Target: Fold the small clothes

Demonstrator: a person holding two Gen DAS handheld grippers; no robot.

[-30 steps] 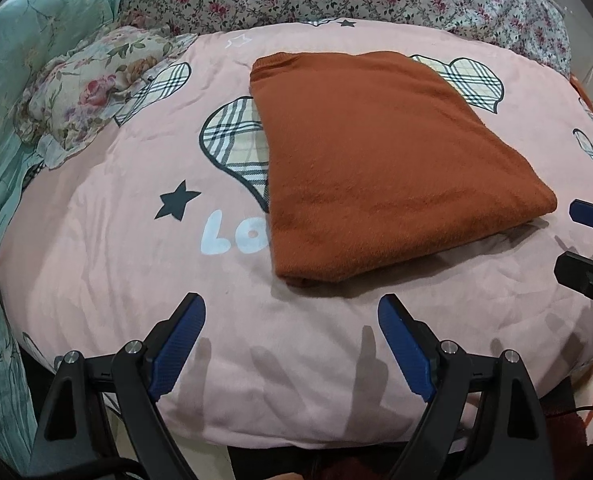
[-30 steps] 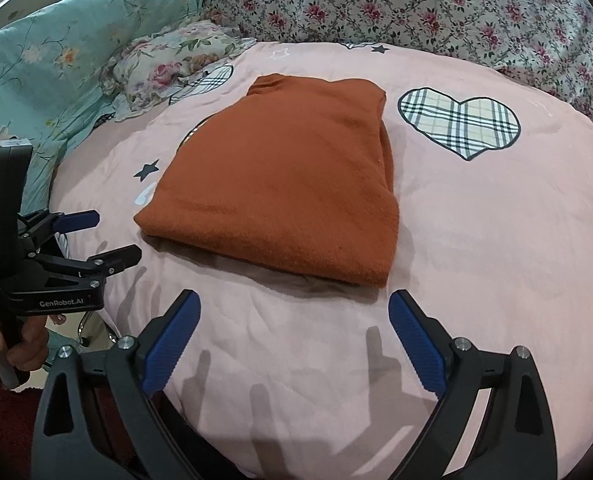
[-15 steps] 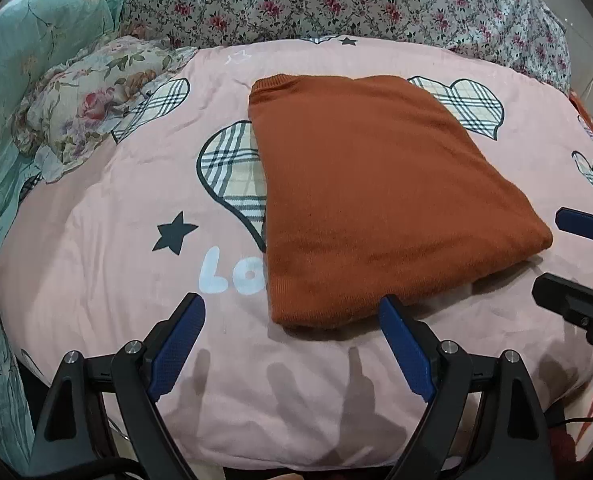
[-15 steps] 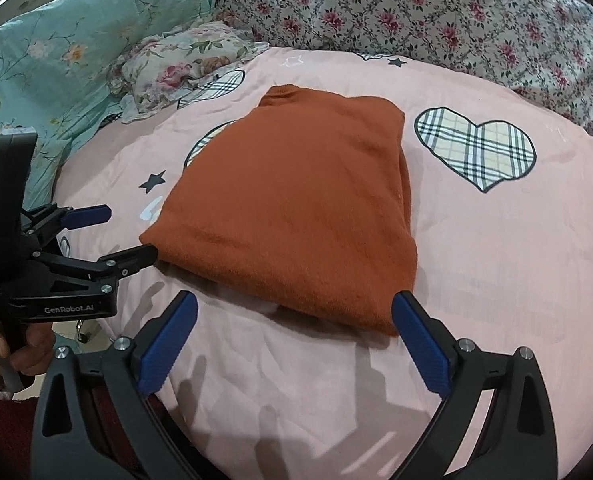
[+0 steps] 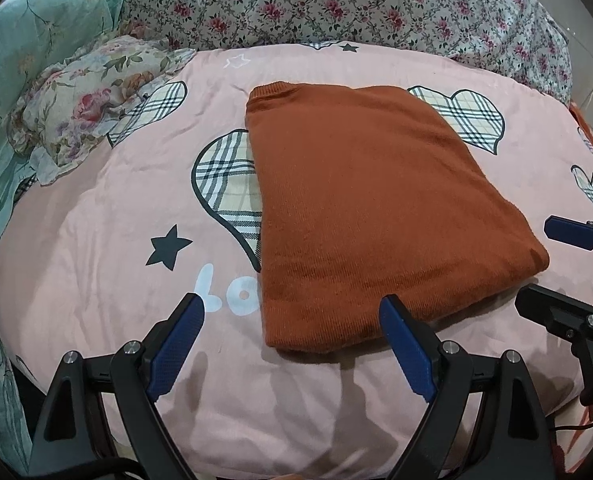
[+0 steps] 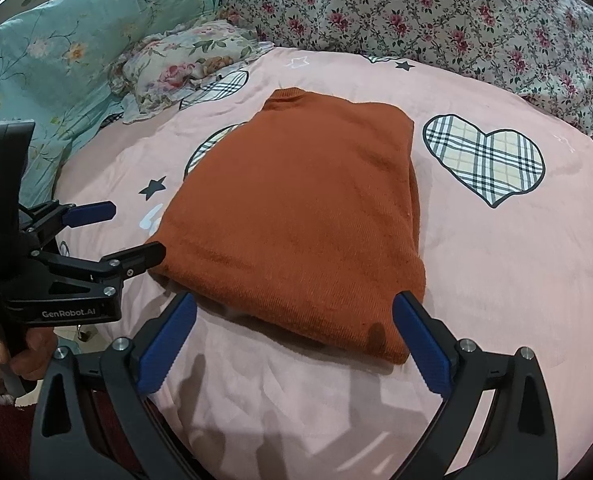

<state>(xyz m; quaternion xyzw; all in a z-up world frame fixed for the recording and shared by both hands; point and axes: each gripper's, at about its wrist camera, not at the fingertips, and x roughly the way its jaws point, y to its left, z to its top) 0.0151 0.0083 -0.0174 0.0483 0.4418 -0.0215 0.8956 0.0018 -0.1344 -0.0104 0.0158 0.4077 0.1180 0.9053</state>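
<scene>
A rust-orange knit garment [image 5: 368,204] lies folded into a rectangle on the pink bedspread [image 5: 96,264]; it also shows in the right wrist view [image 6: 300,216]. My left gripper [image 5: 292,312] is open and empty, its fingertips at the garment's near left corner. My right gripper [image 6: 294,312] is open and empty, straddling the garment's near edge. The left gripper shows in the right wrist view [image 6: 126,232] beside the garment's left corner. The right gripper shows at the left wrist view's right edge [image 5: 536,264].
A floral pillow [image 5: 84,108] lies at the back left on a teal quilt [image 6: 48,64]. A flowered duvet [image 5: 336,4] is heaped along the back. The pink bedspread [image 6: 516,280] has plaid hearts and stars.
Both grippers have moved forward toward the garment; its near edge now sits between their open fingers. The garment has not moved.
</scene>
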